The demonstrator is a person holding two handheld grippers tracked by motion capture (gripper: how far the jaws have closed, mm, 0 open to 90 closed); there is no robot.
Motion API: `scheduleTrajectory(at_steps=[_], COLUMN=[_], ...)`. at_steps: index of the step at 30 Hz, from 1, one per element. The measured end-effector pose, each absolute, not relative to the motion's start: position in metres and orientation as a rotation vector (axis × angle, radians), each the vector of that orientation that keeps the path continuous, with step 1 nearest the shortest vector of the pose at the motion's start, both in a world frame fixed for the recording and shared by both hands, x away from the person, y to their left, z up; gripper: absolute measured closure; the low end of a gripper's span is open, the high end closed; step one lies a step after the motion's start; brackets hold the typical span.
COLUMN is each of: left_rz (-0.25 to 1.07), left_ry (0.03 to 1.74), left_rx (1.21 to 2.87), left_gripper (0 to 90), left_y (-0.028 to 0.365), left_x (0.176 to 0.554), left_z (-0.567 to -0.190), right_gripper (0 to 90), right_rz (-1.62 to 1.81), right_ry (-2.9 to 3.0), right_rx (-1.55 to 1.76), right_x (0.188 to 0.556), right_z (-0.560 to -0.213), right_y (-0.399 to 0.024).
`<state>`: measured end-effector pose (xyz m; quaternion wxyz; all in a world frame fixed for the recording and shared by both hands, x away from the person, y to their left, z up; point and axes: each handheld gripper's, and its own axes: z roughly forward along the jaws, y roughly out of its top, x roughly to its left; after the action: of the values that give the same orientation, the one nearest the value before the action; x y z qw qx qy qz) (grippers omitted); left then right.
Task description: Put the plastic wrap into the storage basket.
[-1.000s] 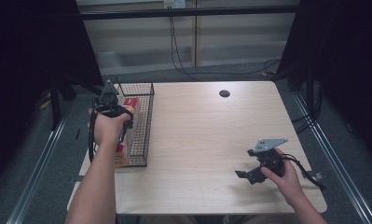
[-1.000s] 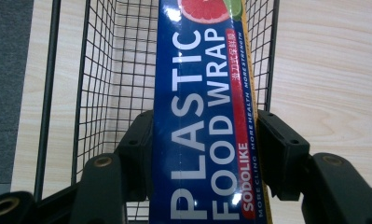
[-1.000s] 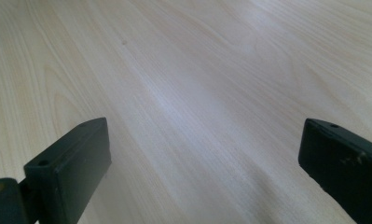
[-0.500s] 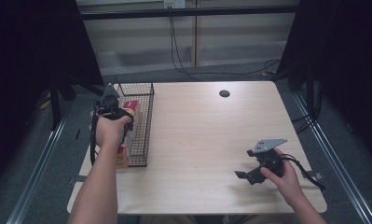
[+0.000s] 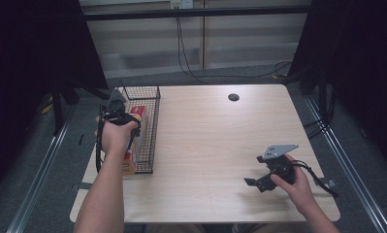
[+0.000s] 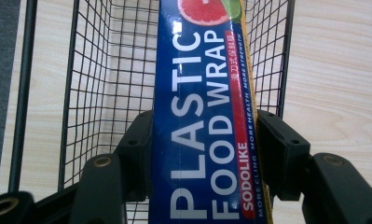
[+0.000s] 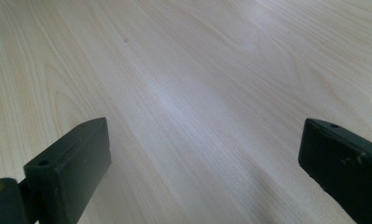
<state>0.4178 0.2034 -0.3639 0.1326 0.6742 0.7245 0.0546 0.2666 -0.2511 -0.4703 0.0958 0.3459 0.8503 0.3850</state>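
We see a long, narrow box of plastic food wrap (image 6: 204, 126) gripped across its width by the left gripper (image 6: 204, 154), whose two black jaws press flat against its two long edges. The face turned to the left gripper view is deep blue, with "PLASTIC FOOD WRAP" in large white capitals running along its length. Beside the lettering runs a red band with the white brand word "SODOLIKE" and some smaller white script, and next to that a line of fine print. A thin yellow strip edges the side of the box by the red band. At the far end we can make out part of a cut pink grapefruit picture with a touch of green beside it.

The box hangs over a black wire basket (image 6: 104, 70), with its far end pointing down into the basket's open top; we cannot tell whether it touches the mesh floor. In the high view the basket (image 5: 147, 131) stands at the left edge of the pale wooden table (image 5: 215, 145), and the left gripper (image 5: 117, 109) sits just above it.

Well apart, near the table's front right, the right gripper (image 5: 251, 182) rests low over bare wood. Its jaws stand wide with nothing between them, as the right gripper view (image 7: 202, 172) shows.
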Motion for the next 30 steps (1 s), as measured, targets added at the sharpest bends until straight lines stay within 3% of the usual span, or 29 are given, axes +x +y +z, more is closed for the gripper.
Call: scheduleTrajectory(at_steps=[30], left_rz=[0.156], left_ry=[2.095], left_rx=[1.963], left_gripper=[43.8], left_y=[0.2050], left_x=[0.4162], left_z=[-0.3707], right_gripper=[2.1], right_rz=[1.146], right_ry=[2.526], right_rx=[1.019], right_x=[0.2667], right_z=[-0.4702], right_y=[-0.2506])
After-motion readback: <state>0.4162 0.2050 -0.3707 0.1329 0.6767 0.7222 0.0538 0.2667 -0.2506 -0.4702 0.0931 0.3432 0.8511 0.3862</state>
